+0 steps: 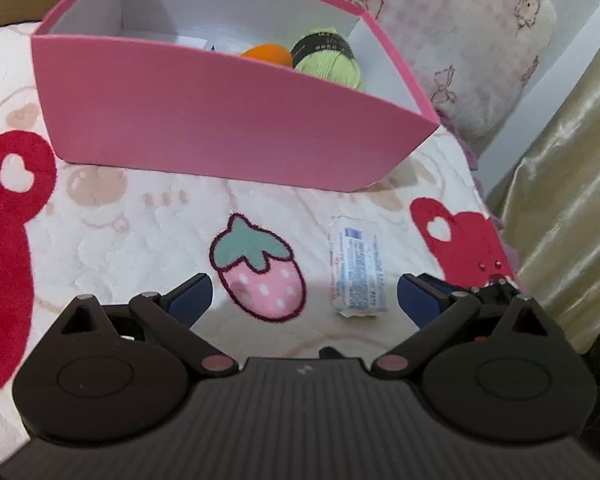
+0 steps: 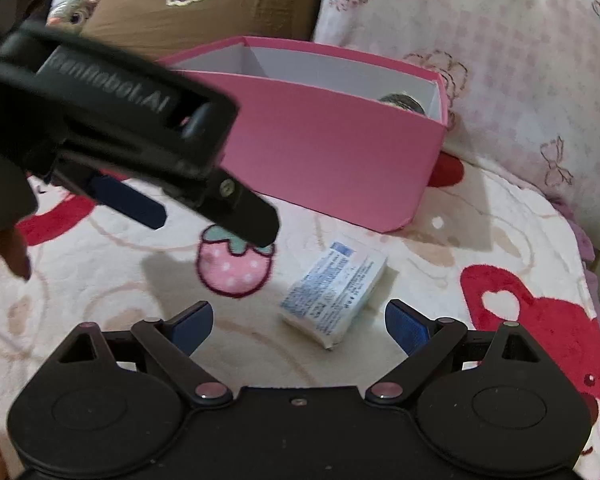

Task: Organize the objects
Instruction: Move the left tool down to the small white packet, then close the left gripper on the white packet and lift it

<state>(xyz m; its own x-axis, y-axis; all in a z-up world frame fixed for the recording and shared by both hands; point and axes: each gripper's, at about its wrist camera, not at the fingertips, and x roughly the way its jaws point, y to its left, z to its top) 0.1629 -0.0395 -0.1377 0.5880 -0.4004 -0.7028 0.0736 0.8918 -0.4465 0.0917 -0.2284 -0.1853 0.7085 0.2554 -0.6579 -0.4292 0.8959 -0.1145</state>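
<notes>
A small white packet with blue print [image 1: 357, 272] [image 2: 333, 294] lies flat on the patterned blanket in front of a pink box [image 1: 220, 120] [image 2: 331, 152]. Inside the box I see a green yarn ball [image 1: 327, 58] and an orange object [image 1: 267, 53]; the rest of its contents are hidden by the near wall. My left gripper [image 1: 303, 298] is open just above the blanket, the packet lying toward its right finger. My right gripper [image 2: 300, 322] is open too, with the packet just ahead between its blue pads [image 2: 405, 326]. The left gripper [image 2: 216, 220] crosses the right wrist view's upper left.
A pink-checked pillow [image 1: 459, 40] [image 2: 499, 60] lies behind the box, a brown cushion [image 2: 204, 4] at the back left. A gold curtain [image 1: 559, 220] hangs at the bed's right edge. The blanket carries a strawberry print [image 1: 260, 268] and red bear shapes [image 1: 4, 240].
</notes>
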